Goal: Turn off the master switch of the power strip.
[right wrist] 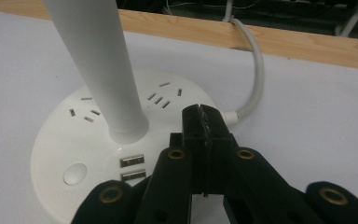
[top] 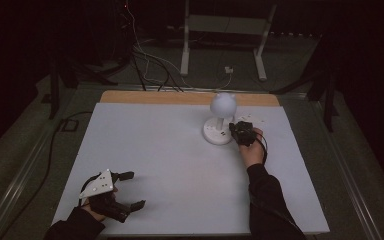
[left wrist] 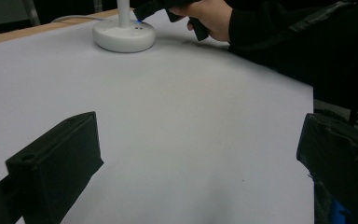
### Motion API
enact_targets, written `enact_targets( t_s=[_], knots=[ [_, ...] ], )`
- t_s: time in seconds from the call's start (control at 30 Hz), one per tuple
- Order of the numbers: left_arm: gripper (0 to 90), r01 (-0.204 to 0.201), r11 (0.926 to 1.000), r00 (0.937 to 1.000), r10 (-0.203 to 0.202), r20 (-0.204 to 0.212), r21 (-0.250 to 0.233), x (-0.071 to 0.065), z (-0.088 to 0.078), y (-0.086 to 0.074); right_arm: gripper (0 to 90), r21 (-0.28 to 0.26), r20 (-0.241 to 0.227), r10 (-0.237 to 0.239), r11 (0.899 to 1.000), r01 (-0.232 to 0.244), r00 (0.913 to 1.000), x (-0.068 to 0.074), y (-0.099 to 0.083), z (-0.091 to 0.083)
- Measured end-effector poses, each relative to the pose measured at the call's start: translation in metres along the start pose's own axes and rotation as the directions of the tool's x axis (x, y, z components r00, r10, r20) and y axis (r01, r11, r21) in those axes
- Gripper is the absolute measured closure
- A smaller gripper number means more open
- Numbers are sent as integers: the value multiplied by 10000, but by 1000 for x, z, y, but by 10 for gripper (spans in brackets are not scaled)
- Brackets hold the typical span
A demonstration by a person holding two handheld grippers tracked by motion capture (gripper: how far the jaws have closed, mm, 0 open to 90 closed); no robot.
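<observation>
Bench, white-topped with a wooden strip along its far edge, carries a white desk lamp toward the far right, its round base set with sockets, two USB ports and a button (no writing legible anywhere). Right gripper sits at that base with jaws clenched on nothing, tips just above the rim beside the lamp cord. Left gripper rests at the near left corner, jaws released wide.
</observation>
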State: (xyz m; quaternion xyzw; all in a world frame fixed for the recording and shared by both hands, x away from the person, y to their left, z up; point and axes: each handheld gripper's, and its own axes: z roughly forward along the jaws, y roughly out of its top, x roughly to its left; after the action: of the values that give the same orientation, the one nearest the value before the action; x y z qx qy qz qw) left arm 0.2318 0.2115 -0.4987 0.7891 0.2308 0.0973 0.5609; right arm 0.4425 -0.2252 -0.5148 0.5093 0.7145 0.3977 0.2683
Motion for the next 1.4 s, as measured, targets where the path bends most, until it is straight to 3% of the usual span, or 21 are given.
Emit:
enact_targets(
  t_s=[0.13,0.37,0.83,1.4],
  knots=[
    [3,10,10000,10000,-10,14,13,0,0,0,900,19,-53,9,10000,-8,10000,1,0,1],
    [3,-12,10000,10000,11,29,29,-1,1,0,900,62,137,-407,9992,406,9991,5,-2,2],
    [3,7,10000,10000,-7,44,7,-1,1,0,900,119,9,-358,9993,358,9994,3,-2,1],
    [3,-2,10000,10000,2,60,9,-1,2,0,900,195,566,-1090,9940,1080,9924,10,-2,1]
  ],
)
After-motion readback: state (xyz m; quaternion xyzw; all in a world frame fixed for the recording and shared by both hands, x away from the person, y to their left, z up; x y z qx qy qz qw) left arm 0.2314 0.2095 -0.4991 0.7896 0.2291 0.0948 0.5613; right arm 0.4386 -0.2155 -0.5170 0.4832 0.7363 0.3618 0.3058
